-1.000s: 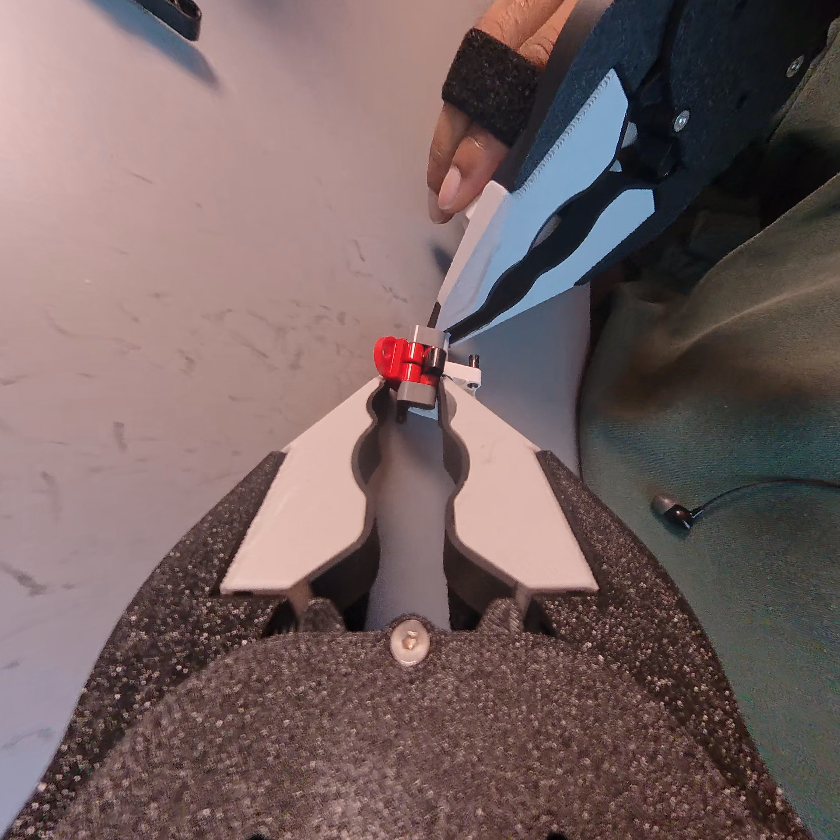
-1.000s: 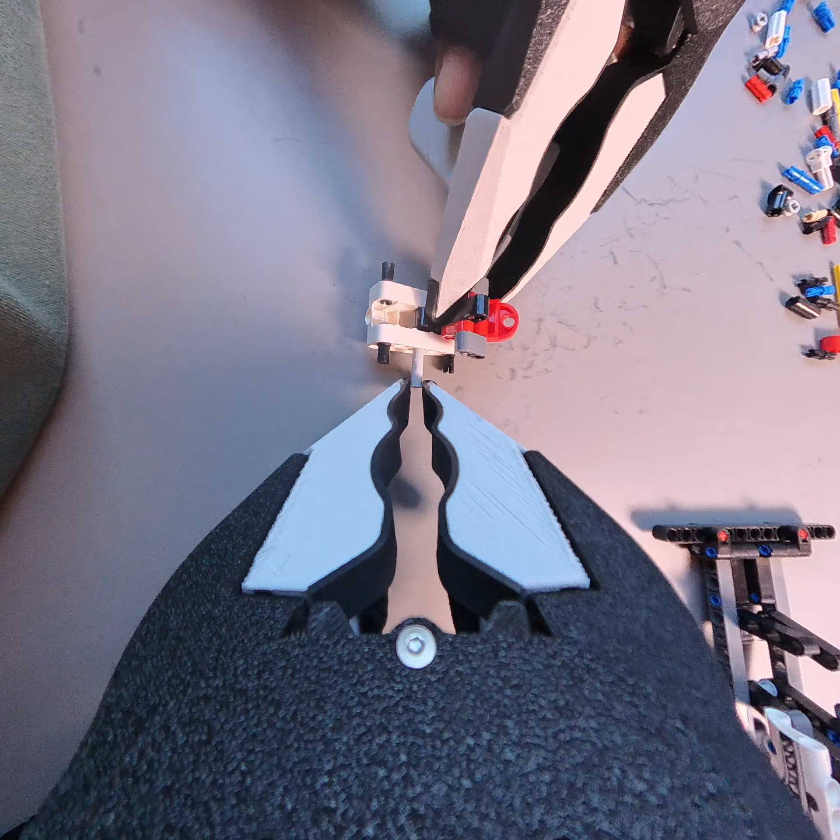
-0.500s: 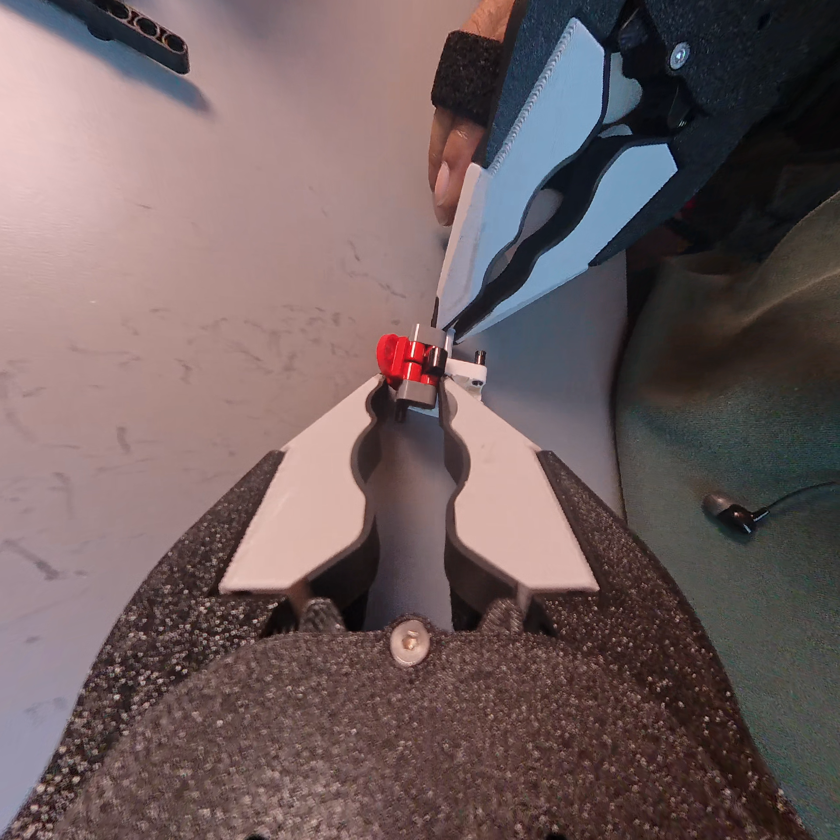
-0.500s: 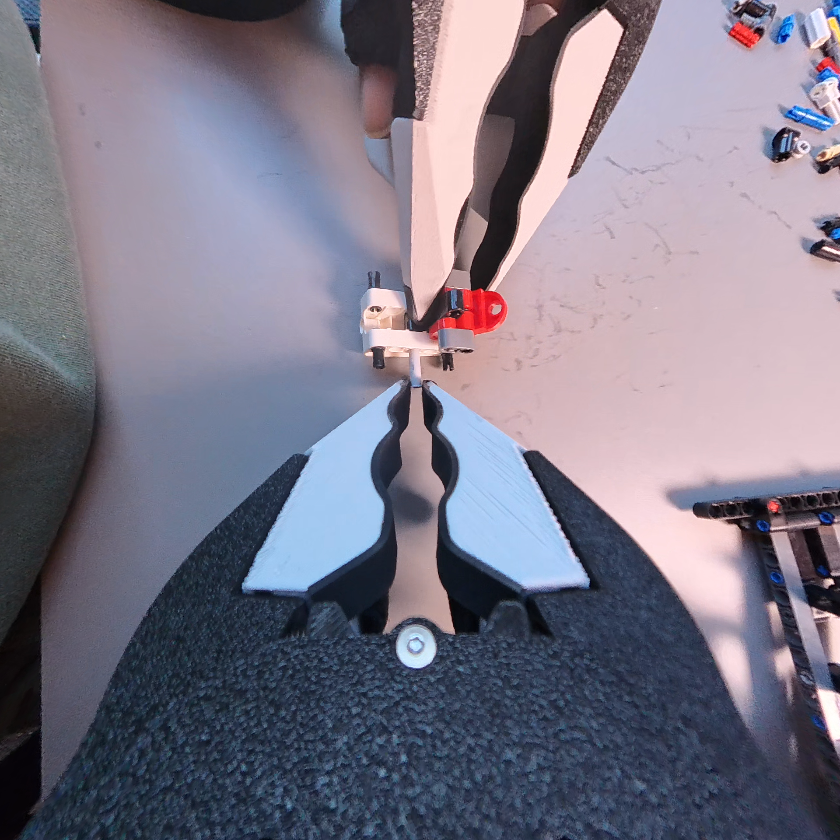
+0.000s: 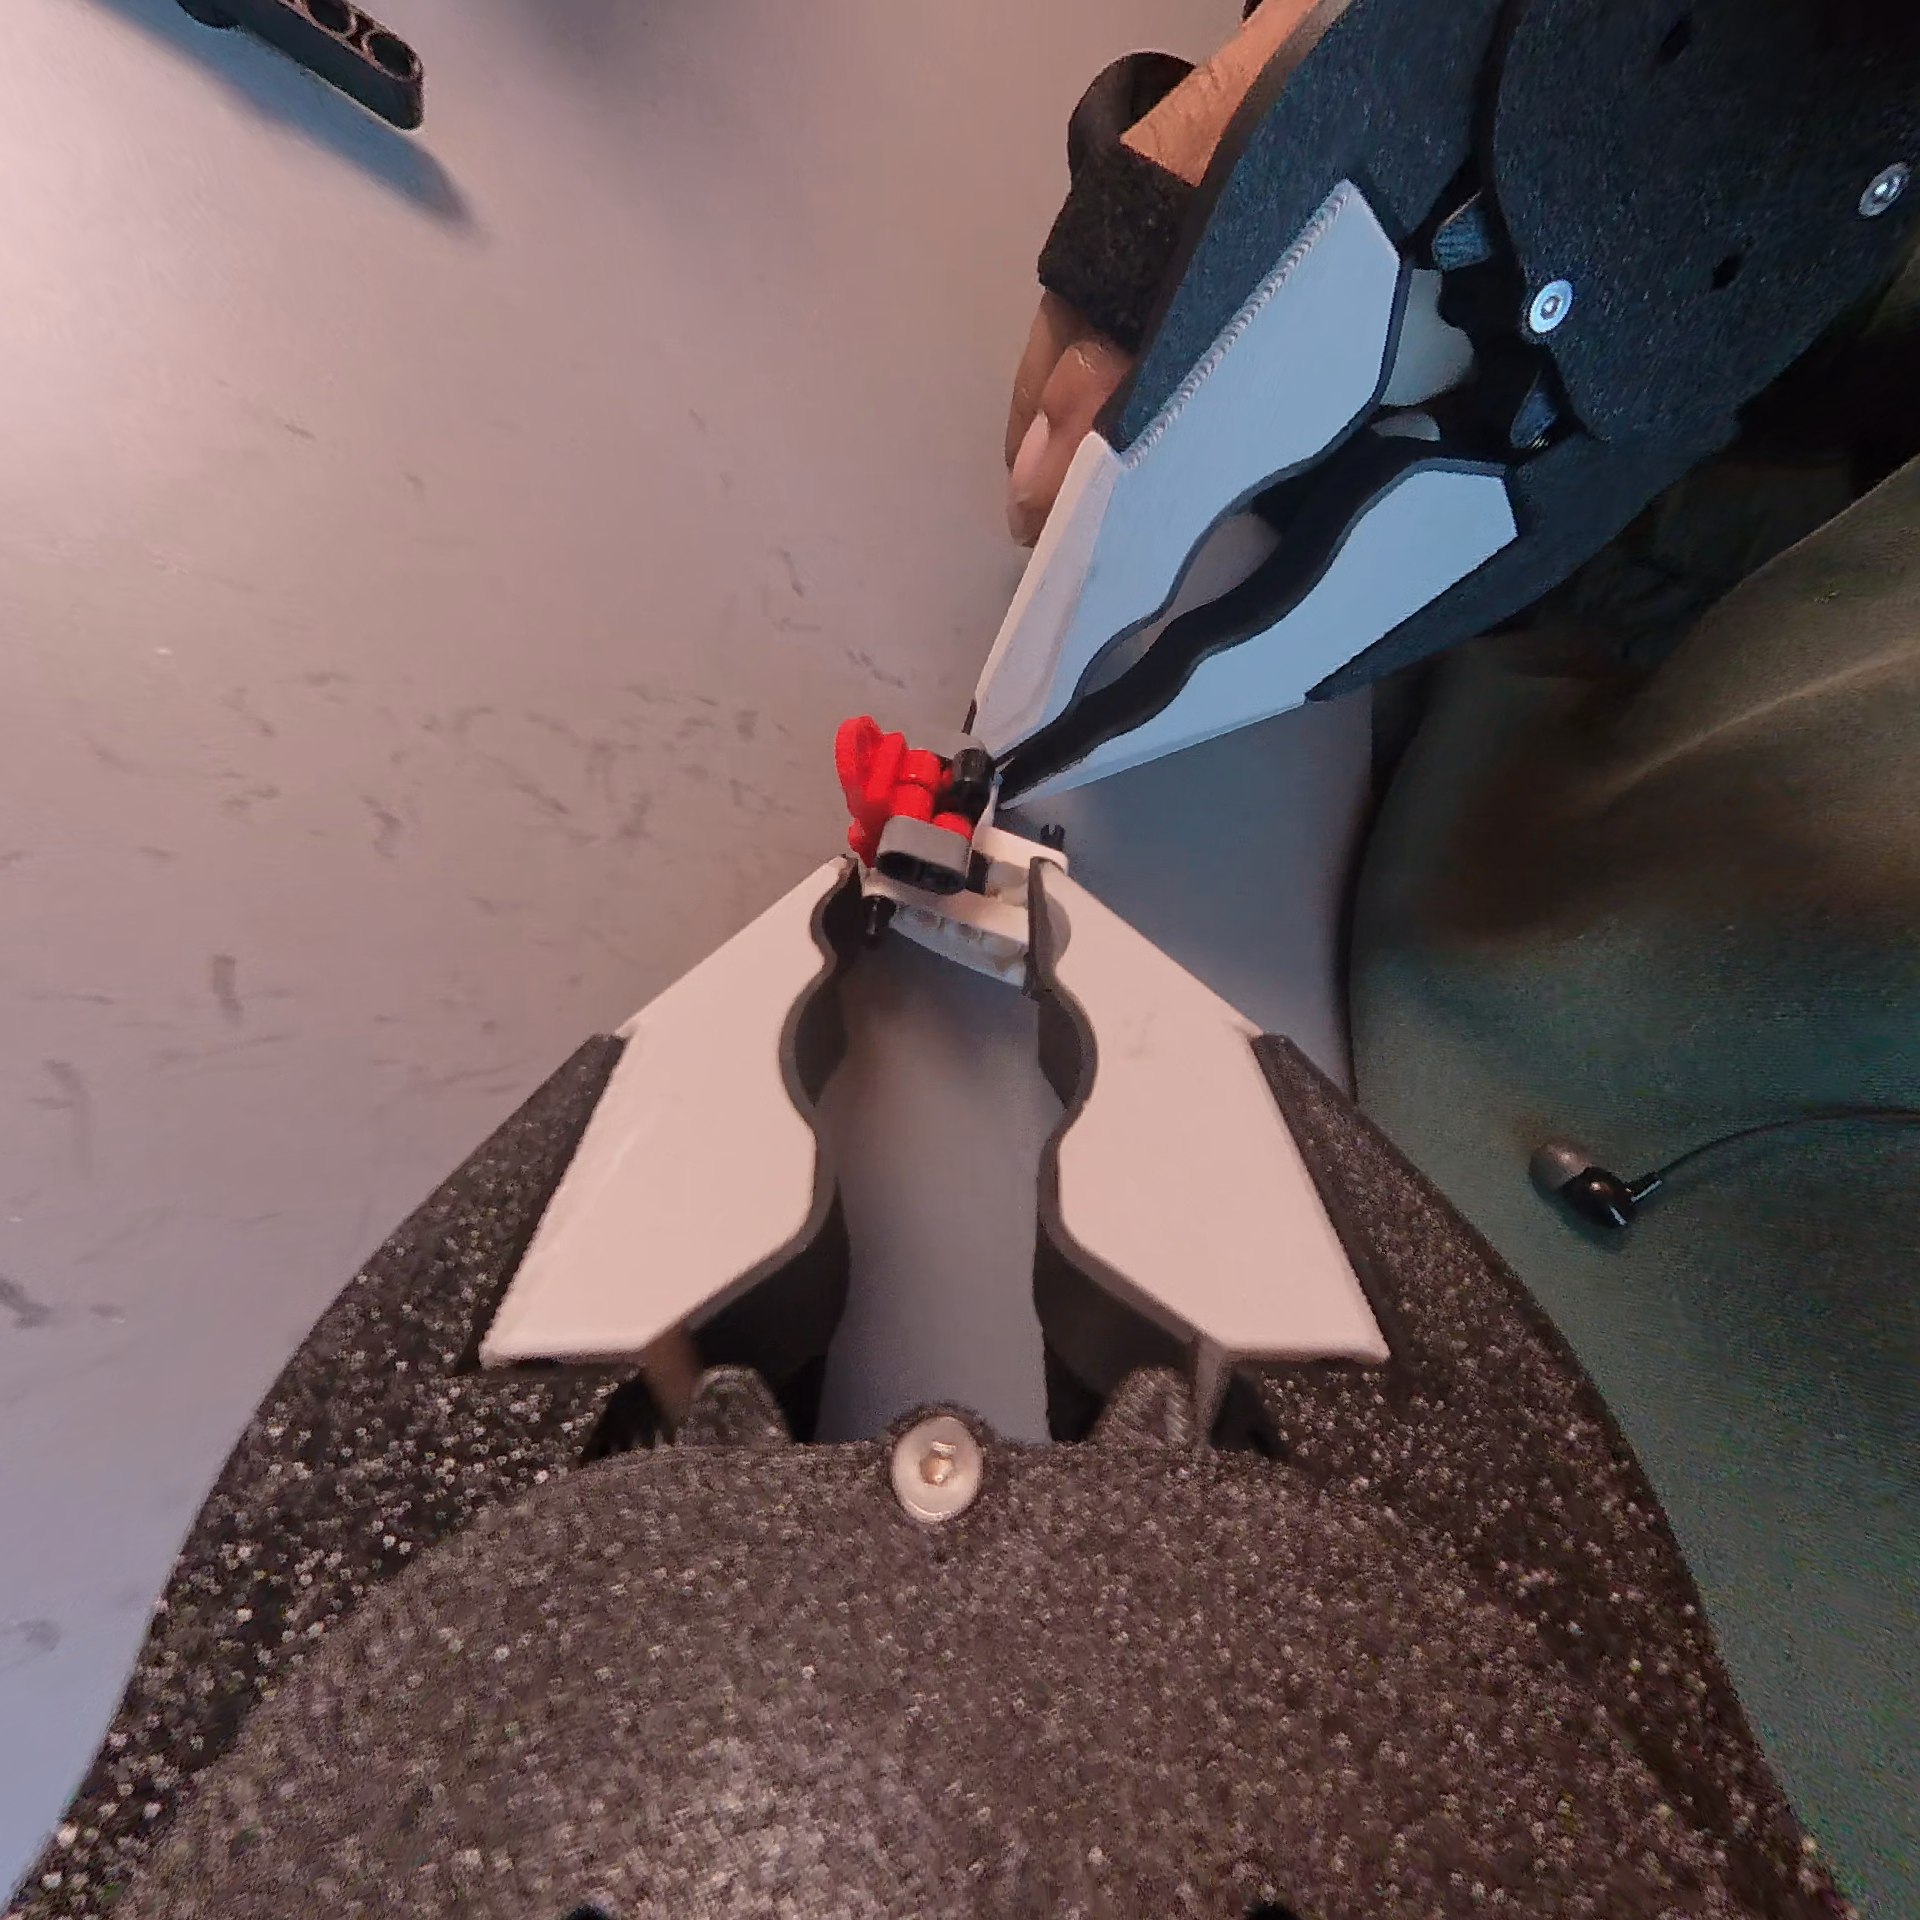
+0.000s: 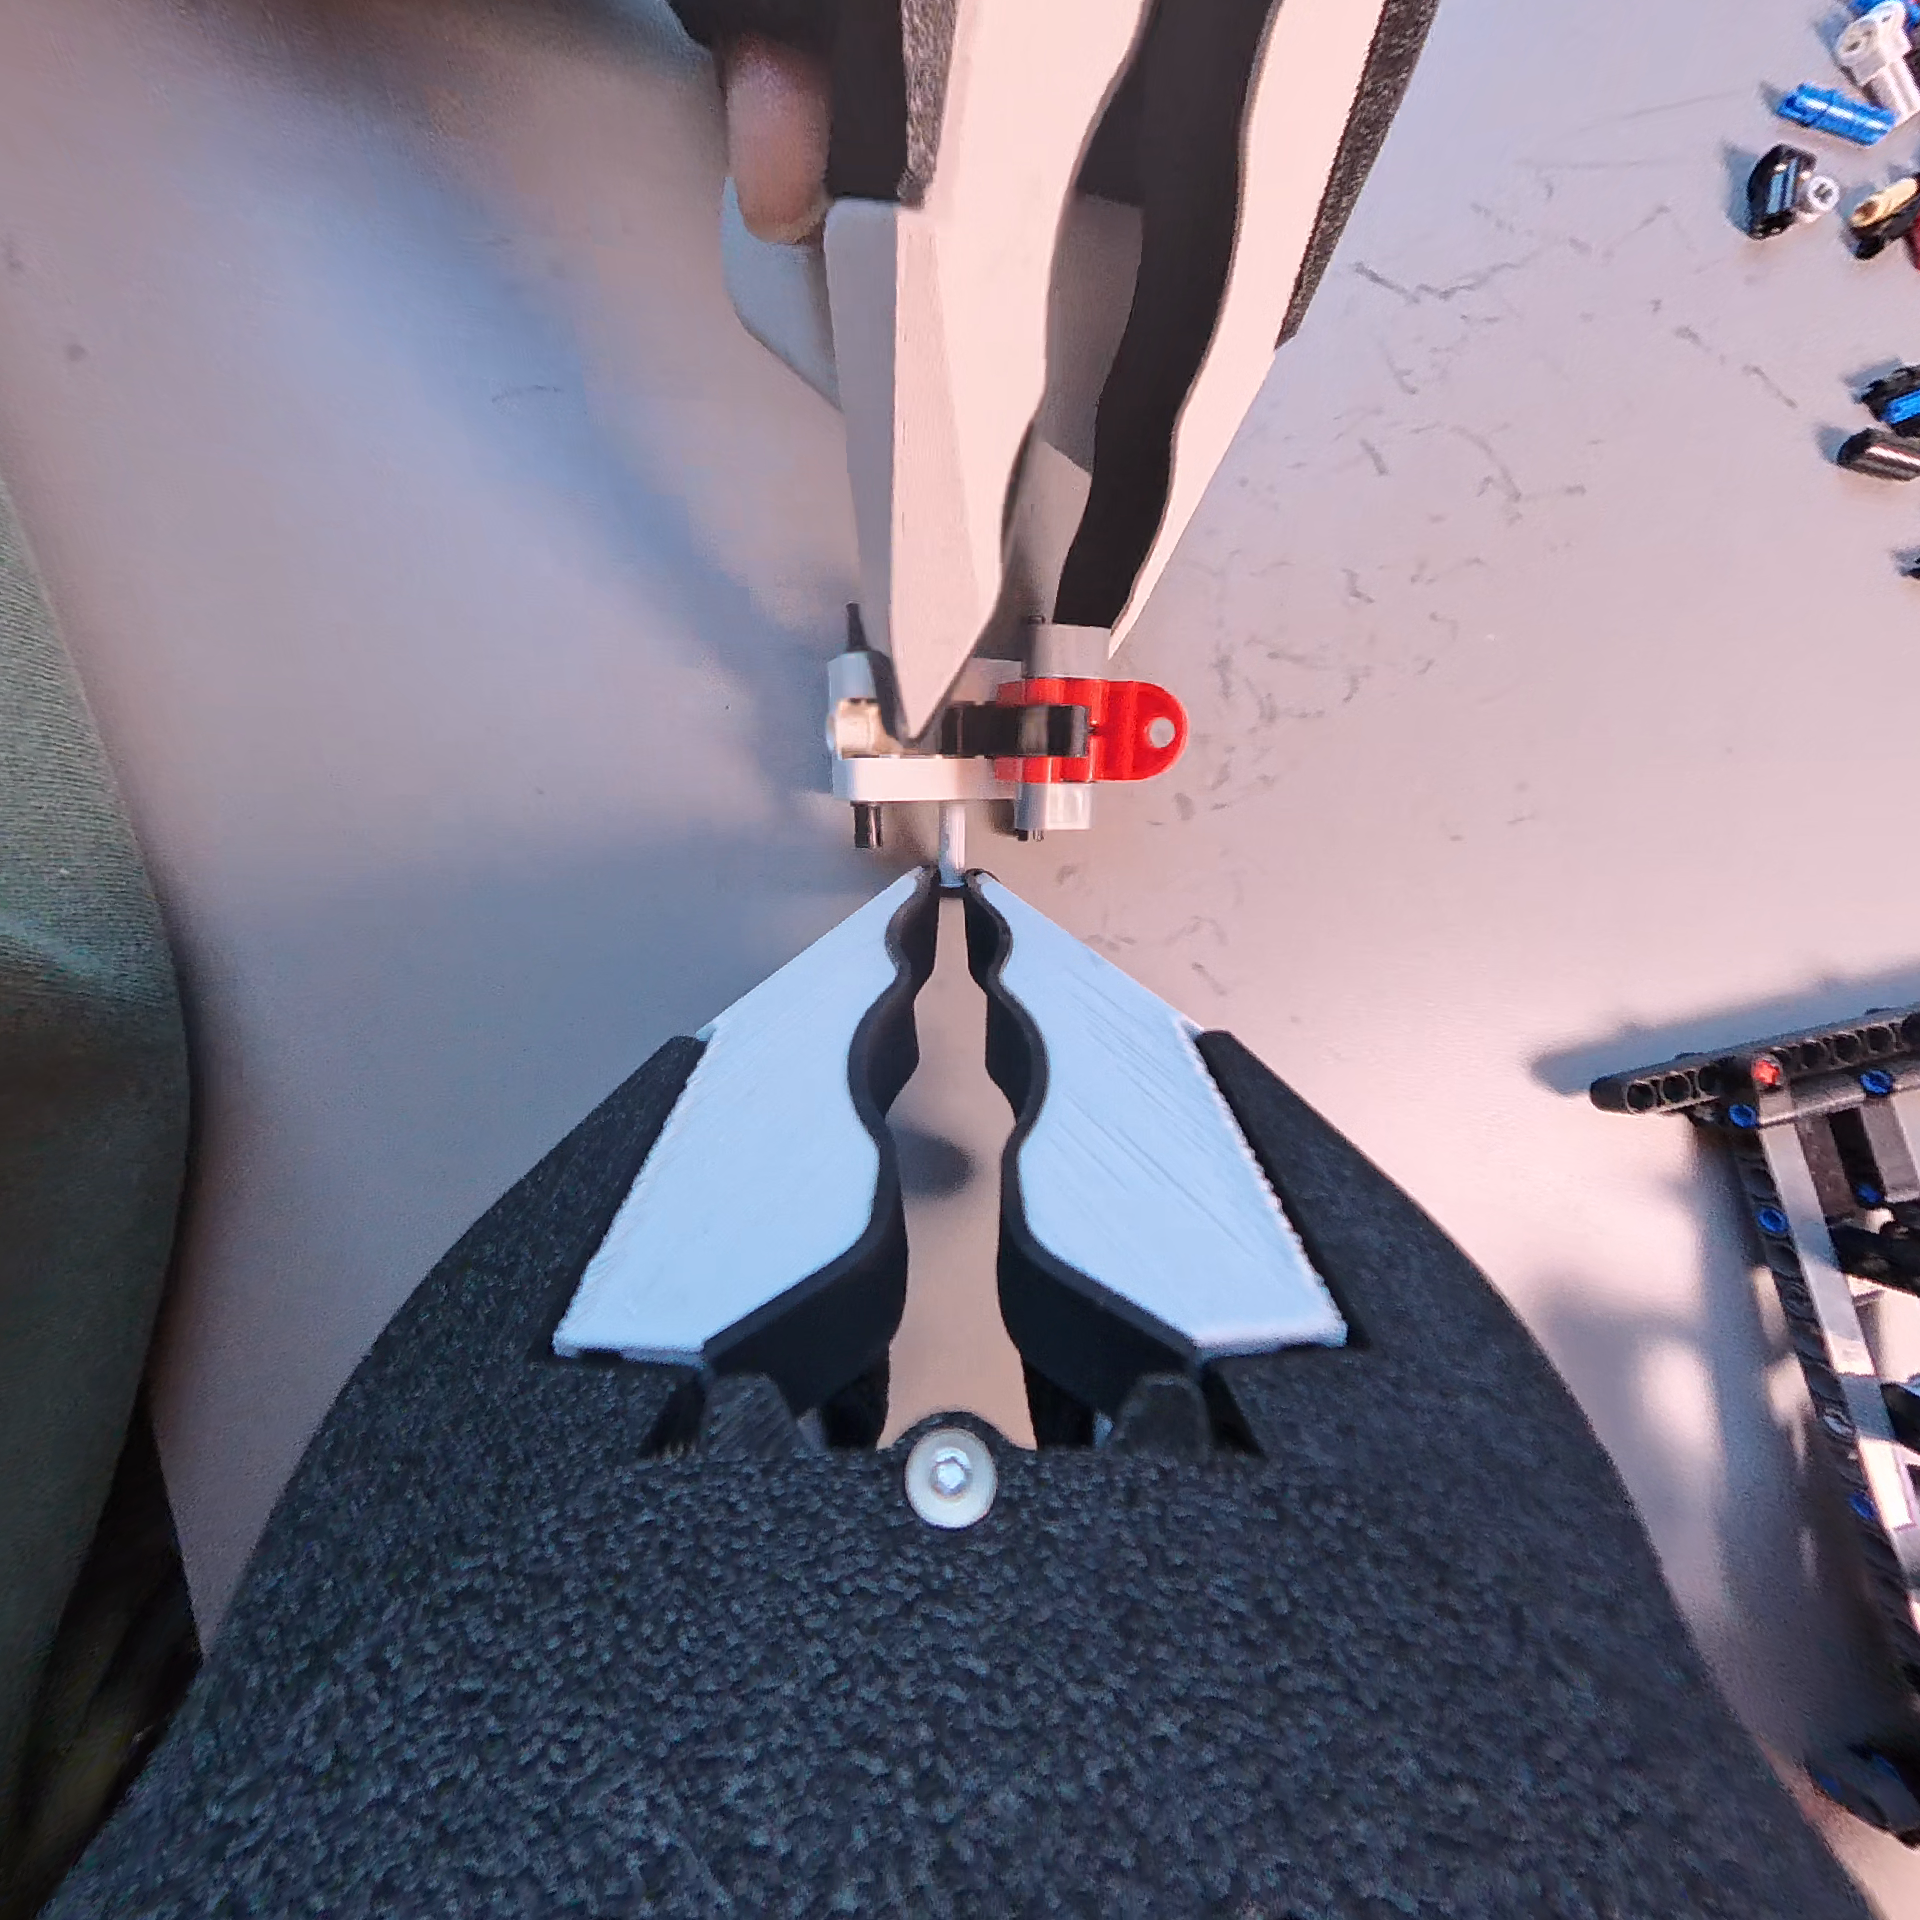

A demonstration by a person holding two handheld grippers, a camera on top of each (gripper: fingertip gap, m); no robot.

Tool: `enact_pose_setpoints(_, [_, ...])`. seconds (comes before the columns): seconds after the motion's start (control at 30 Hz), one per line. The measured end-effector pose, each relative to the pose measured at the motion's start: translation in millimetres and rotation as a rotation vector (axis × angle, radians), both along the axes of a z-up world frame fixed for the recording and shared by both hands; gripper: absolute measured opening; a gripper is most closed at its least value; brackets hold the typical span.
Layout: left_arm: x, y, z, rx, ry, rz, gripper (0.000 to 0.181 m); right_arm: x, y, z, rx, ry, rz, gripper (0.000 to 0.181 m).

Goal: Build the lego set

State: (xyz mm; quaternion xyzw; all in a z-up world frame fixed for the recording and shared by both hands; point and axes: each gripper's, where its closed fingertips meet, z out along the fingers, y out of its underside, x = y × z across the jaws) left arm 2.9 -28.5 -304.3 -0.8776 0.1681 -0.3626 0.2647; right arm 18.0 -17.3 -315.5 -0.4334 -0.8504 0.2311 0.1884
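no readable text, labels, numbers or signs in either view

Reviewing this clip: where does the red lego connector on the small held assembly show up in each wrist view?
Left wrist view: the red connector sits just above centre, beyond the left gripper fingertips.
Right wrist view: the red connector sits above centre, right end of the small assembly, beyond the right gripper.
Shared landmark: the white lego beam it joins.
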Motion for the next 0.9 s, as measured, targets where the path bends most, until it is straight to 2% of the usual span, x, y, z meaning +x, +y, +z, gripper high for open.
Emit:
enact_pose_setpoints(0.2, [-1, -3, 3, -0.016, -0.025, -0.026, 0.039, 1, -2, 1, -0.012, 0.011, 0.003, 0.004])
enact_pose_setpoints(0.4, [-12, 10, 15, 0.064, -0.019, -0.022, 0.041, 0, -2, 2, -0.002, 0.020, 0.026, 0.004])
enact_pose_setpoints(0.5, [-8, 11, 13, 0.064, 0.003, -0.072, 0.041, 0, -3, 3, -0.003, 0.023, 0.032, 0.004])
enact_pose_setpoints(0.67, [-3, 12, 10, 0.074, 0.000, -0.085, 0.027, 0, -2, 2, -0.006, 0.022, 0.034, 0.004])
enact_pose_setpoints(0.9, [-4, 10, 9, 0.063, -0.016, -0.079, 0.026, -1, -3, 2, -0.013, 0.019, 0.033, 0.004])
